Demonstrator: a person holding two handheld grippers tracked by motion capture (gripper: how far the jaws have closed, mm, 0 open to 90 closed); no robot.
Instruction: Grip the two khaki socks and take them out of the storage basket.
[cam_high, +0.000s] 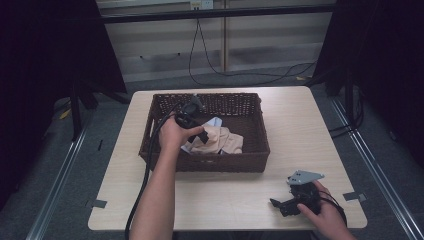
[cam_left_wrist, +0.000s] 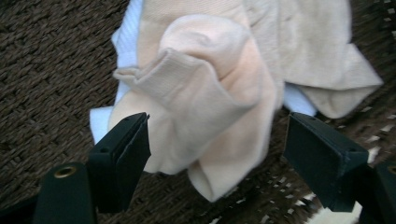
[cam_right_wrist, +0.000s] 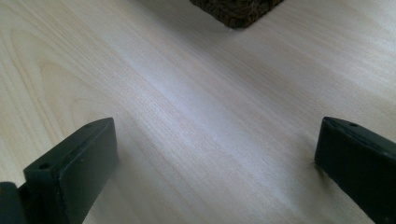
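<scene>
Grey floor and dark curtains ring our pale wooden table (cam_high: 300, 130). Toward its left stands a brown woven wicker basket (cam_high: 250, 150), and inside it lies a crumpled peach cloth (cam_left_wrist: 219, 93) over a white one (cam_left_wrist: 128, 37). Our left gripper (cam_left_wrist: 217, 149) reaches into the basket, jaws spread either side of the peach cloth, not pressing it. Near the front right corner our right gripper (cam_high: 285, 204) rests on bare wood, jaws wide apart.

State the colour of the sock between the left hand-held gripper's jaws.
Pale peach sock, clearest in the left gripper view.
</scene>
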